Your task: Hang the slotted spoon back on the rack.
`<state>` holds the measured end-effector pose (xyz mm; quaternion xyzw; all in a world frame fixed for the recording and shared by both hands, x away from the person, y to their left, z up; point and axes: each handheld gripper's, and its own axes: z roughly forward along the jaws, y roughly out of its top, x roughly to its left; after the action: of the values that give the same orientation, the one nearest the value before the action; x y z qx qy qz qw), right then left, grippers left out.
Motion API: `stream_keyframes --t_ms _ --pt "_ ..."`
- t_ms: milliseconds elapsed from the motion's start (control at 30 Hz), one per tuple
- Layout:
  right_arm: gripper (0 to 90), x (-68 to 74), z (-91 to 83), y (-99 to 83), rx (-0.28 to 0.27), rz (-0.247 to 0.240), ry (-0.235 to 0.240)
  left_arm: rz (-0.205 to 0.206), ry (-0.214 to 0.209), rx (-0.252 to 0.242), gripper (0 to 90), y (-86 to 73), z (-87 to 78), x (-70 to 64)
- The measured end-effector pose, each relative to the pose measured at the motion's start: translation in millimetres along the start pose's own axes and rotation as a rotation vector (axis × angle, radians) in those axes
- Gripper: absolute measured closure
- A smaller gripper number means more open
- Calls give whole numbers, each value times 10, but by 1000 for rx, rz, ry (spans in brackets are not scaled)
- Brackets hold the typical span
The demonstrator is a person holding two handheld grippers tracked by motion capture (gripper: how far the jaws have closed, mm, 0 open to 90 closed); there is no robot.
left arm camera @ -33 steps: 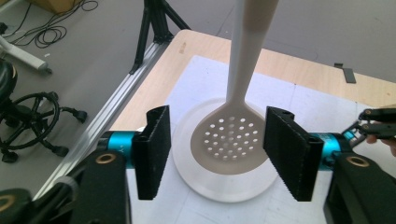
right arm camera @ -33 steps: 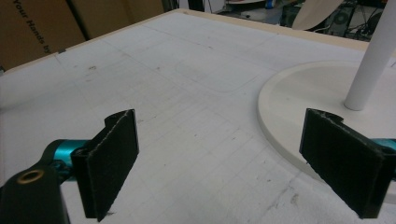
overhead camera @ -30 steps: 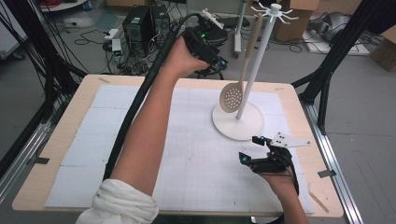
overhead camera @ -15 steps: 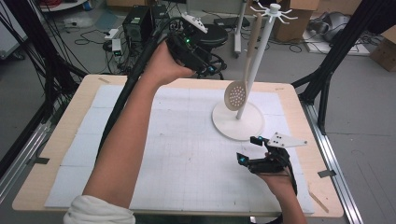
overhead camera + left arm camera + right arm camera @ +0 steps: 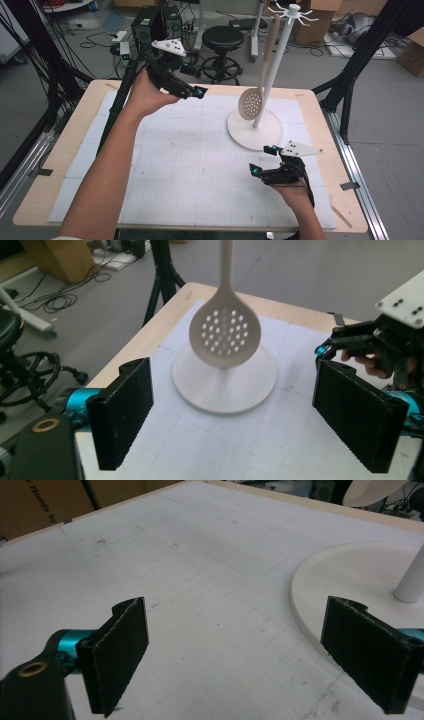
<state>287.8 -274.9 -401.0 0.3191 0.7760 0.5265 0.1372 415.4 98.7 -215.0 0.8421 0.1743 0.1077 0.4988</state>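
1. Two hand-held grippers are out, and both are wide open and hold nothing.
2. The left hand-held gripper is up in the air near the far side of the desk, at about 11 o'clock in the high view.
3. The right hand-held gripper is low over the desk at about 5 o'clock.
4. A spoon with holes hangs from a white stand, far on the right.
5. Its handle goes up and its round end hangs down, a bit tilted.
6. In the left gripper view the spoon sits straight ahead, at 12 o'clock, between the two open jaws but well apart from them.
7. The right one is just beside the stand's round base, so I think it is nearer to the stand, but the left one points at the spoon.
8. A brown box has letters on it that look like "Hands"; I cannot read the rest.
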Motion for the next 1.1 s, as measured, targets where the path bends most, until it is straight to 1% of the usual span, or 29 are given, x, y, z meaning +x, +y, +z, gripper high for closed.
stream_keyframes --t_ms 67,133,267,333,367,433,500,600,800,833,933,1000,1033,1100 --pt "111 2 -4 -1 3 5 -1 -15 6 -10 156 -116 -56 16" --pt "111 -3 -7 -1 0 3 -4 -16 26 -8 148 -241 -105 16" --pt "111 -12 -6 -4 0 1 -10 -43 33 -35 131 -498 -190 6" --pt "111 -15 -5 -4 -1 1 -11 -48 40 -33 130 -613 -213 -7" --pt "111 -7 -5 -5 3 8 -7 -49 41 -32 127 -669 -213 -18" --pt "111 -5 -1 -4 4 3 -9 -56 34 -32 119 -792 -205 -51" --pt "111 -6 3 -4 7 0 -12 -51 40 -14 110 -891 -182 -93" --pt "111 -13 5 -7 8 2 -13 -58 29 -15 95 -1022 -157 -144" --pt "111 -13 7 -11 11 3 -12 -84 18 -15 72 -1341 -111 -226" --pt "111 -13 9 -11 11 3 -12 -97 16 -20 71 -1414 -98 -241" --pt "111 -11 18 -14 14 -2 -11 -105 12 -10 68 -1552 -86 -268" --pt "111 -6 17 -16 16 6 -12 -112 14 -13 67 -1639 -98 -290" --pt "111 -8 17 -16 14 2 -12 -113 15 -19 67 -1679 -102 -307" --pt "111 -7 16 -16 13 2 -13 -108 35 -21 55 -1748 -116 -344"
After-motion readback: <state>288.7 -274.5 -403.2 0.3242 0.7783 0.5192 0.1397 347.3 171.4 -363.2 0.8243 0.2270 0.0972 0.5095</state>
